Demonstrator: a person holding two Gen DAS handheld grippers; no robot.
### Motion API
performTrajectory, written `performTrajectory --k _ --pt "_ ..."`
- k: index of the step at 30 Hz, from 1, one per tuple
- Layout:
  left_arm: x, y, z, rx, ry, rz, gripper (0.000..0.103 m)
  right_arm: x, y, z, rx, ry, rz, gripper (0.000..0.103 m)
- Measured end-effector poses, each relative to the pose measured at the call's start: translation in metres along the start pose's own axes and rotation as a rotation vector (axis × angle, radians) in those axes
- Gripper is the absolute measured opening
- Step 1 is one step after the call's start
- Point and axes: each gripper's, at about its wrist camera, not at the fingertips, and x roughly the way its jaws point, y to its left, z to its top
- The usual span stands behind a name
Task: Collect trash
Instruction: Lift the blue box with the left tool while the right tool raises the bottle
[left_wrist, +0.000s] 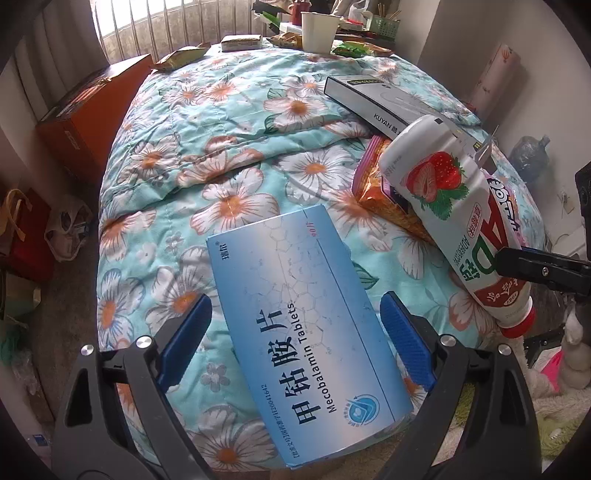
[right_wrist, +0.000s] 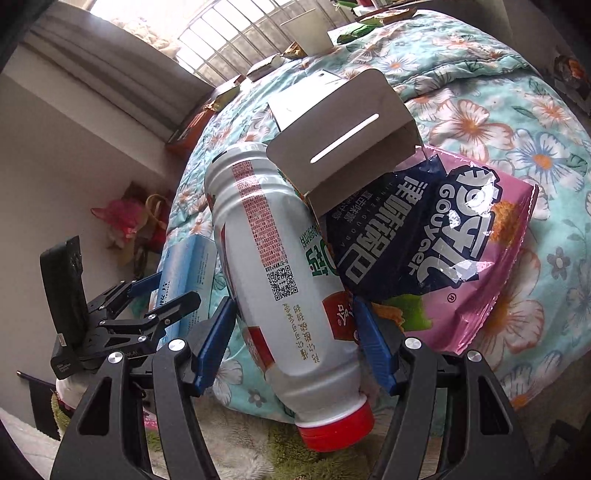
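A blue medicine box (left_wrist: 306, 325) lies tilted at the near edge of the flowered bed, between the blue pads of my left gripper (left_wrist: 295, 299). A strip of quilt shows between the left pad and the box, so the jaws stand open around it. A white strawberry-drink bottle (right_wrist: 280, 266) with a red cap (right_wrist: 332, 428) is clamped at its lower body by my right gripper (right_wrist: 293, 302). Its cap hangs past the bed edge. The bottle (left_wrist: 454, 206) leans over a pink and orange snack bag (right_wrist: 443, 240). The left gripper (right_wrist: 170, 291) also appears in the right wrist view.
A black-and-white carton (left_wrist: 369, 99) with an open flap (right_wrist: 351, 129) lies behind the bottle. A paper cup (left_wrist: 317, 31) and several wrappers (left_wrist: 177, 57) sit at the bed's far end. An orange carton (left_wrist: 92, 110) and bags (left_wrist: 26, 232) stand left of the bed.
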Motion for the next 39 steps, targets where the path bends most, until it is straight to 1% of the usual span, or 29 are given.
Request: performTrajectory --k 4,7,9,13,15,19,22,23,27,29,34,39 --pt "-0.007 0.007 -0.002 -0.052 -0.003 -0.031 0.088 0.000 0.001 0.001 -0.003 0.004 -0.006 0.065" --pt "-0.011 0.008 -0.004 -0.062 -0.004 -0.022 0.088 0.002 0.003 0.002 -0.005 0.007 -0.012 0.065" --pt "-0.009 0.007 -0.007 -0.064 0.006 -0.017 0.088 0.002 0.003 0.002 -0.002 0.007 -0.013 0.065" --pt "0.001 0.001 -0.014 -0.079 0.043 -0.042 0.088 0.003 0.004 0.002 0.006 0.010 -0.016 0.065" --pt "0.007 -0.004 -0.017 -0.078 0.049 -0.024 0.088 0.003 0.005 0.002 0.006 0.012 -0.019 0.065" --pt "0.012 -0.011 -0.020 -0.031 0.021 0.045 0.088 0.003 0.009 0.002 -0.005 0.015 -0.036 0.065" --pt "0.014 -0.015 -0.021 0.001 0.011 0.069 0.088 0.005 0.015 0.003 -0.034 0.020 -0.058 0.066" --pt "0.014 -0.015 -0.021 0.006 0.008 0.073 0.088 0.006 0.018 0.003 -0.045 0.021 -0.061 0.068" --pt "0.011 -0.014 -0.022 0.017 -0.002 0.073 0.088 0.009 0.032 0.005 -0.111 0.027 -0.079 0.071" --pt "0.009 -0.013 -0.023 0.024 -0.007 0.069 0.088 0.012 0.041 0.006 -0.162 0.030 -0.100 0.075" --pt "0.005 -0.007 -0.027 0.030 -0.013 0.053 0.083 0.024 0.057 0.008 -0.232 0.062 -0.115 0.075" --pt "0.005 0.002 -0.030 -0.001 -0.021 0.041 0.083 0.038 0.063 0.009 -0.260 0.092 -0.135 0.075"
